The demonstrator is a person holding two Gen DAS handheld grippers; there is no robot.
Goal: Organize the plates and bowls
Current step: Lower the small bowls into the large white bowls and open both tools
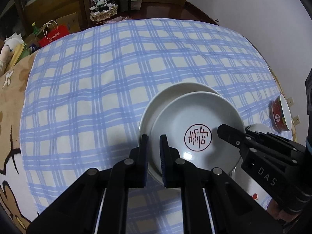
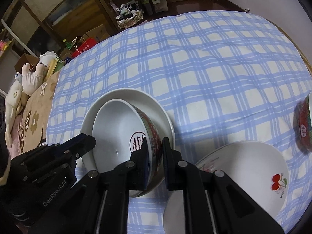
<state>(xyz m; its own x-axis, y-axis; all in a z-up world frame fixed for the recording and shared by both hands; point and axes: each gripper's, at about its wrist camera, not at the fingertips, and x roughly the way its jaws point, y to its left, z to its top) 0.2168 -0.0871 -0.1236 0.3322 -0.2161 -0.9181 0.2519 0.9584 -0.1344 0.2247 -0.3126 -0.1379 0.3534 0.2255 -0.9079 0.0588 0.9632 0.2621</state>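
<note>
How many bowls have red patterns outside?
2: one patterned bowl sits in the white plate, pinched by the right gripper; another red bowl stands at the far right. Others may be hidden.

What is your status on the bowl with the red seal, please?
Left gripper and right gripper both shut on seal bowl rim, opposite sides. Bowl sits in white plate. Cherry bowl close alongside.

Right tongs (image 2: 154,156) pinch the bowl's (image 2: 120,136) rim, bowl tilted inside a plate (image 2: 165,120) on the checked cloth (image 2: 204,68).
</note>
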